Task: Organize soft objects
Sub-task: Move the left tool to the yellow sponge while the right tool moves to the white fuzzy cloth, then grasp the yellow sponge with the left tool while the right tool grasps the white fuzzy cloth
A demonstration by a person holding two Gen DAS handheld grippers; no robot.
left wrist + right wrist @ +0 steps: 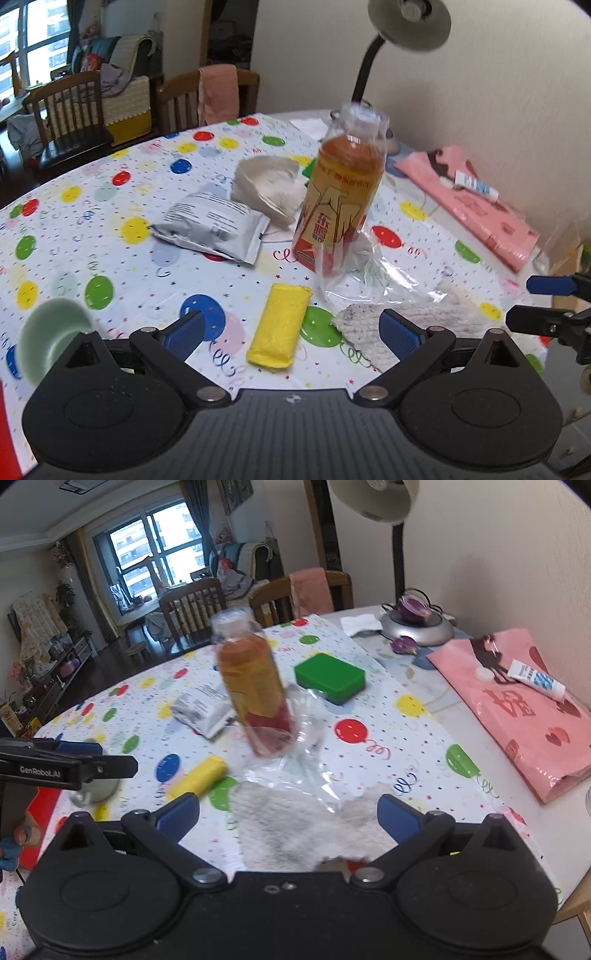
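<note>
A yellow folded cloth lies on the balloon-print tablecloth, right between the fingers of my left gripper, which stands open just above it. A fluffy grey-white rag lies to its right, and my right gripper hovers open over it. Beyond the rag, a green sponge rests on the table. Farther back lies a white crumpled cloth. My left gripper shows from the side at the left edge of the right wrist view.
An orange drink bottle stands in a clear plastic bag mid-table, with a silver pouch on its left. A pale green cup sits near left. A pink bag with a tube and a lamp base occupy the right.
</note>
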